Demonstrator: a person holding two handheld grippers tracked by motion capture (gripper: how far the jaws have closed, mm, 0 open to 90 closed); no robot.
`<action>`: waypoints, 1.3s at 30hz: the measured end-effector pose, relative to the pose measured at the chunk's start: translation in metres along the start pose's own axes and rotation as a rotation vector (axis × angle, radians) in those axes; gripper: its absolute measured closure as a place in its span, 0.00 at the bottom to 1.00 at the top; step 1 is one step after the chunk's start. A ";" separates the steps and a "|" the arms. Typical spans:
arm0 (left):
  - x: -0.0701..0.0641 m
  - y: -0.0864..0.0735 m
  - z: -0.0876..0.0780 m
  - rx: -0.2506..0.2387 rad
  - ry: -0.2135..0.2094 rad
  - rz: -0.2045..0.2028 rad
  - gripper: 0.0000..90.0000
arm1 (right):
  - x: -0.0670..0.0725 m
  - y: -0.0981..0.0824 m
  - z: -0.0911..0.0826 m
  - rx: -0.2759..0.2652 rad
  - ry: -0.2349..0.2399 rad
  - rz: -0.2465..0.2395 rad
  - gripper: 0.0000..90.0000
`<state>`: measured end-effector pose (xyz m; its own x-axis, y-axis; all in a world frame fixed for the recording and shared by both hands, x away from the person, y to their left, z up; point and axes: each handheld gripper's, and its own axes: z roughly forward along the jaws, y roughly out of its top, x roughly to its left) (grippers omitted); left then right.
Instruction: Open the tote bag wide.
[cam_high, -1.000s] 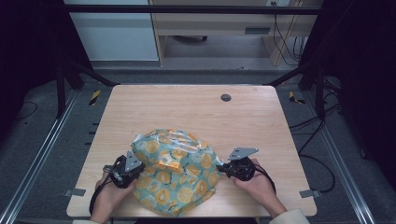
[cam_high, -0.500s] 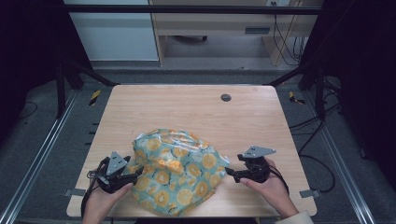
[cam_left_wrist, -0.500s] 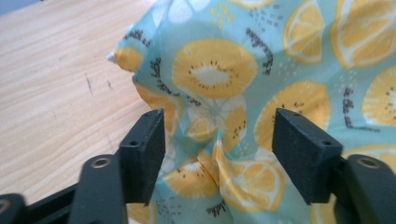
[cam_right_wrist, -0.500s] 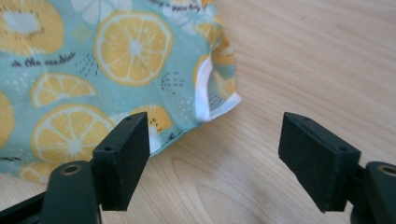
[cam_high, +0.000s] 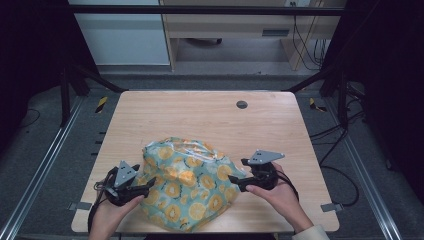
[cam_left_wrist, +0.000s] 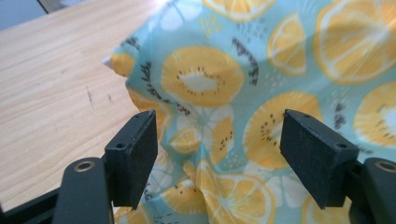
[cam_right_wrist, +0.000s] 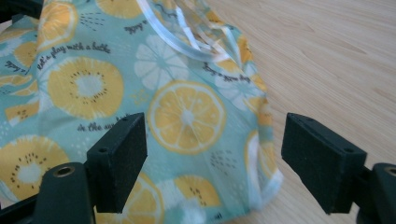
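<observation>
Both grippers stand wide open, jaws just parted, gripping nothing. Left gripper (cam_high: 145, 187) and right gripper (cam_high: 239, 183) flank the crumpled fruit-print bag (cam_high: 192, 187), which lies between them on the table (cam_high: 200, 115).

Bag (cam_right_wrist: 154, 107) print, cursive script: "let's play with a bathe"; a second line begins "in the su...", the rest unreadable.
</observation>
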<state>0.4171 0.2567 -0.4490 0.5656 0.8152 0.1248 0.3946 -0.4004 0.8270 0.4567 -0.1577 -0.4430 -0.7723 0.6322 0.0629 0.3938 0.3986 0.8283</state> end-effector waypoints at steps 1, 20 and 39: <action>0.001 0.001 -0.001 -0.005 -0.002 -0.004 0.31 | 0.001 0.003 0.002 0.001 0.003 -0.011 0.26; 0.006 -0.007 0.031 0.144 0.005 0.041 0.29 | 0.022 0.061 0.050 0.033 0.140 -0.136 0.38; 0.005 -0.005 0.029 0.127 -0.002 0.027 0.30 | 0.021 0.064 0.073 0.213 0.258 -0.326 0.60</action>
<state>0.4388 0.2511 -0.4683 0.5788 0.8025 0.1447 0.4676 -0.4720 0.7474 0.5018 -0.0702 -0.4291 -0.9608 0.2763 -0.0226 0.1830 0.6937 0.6967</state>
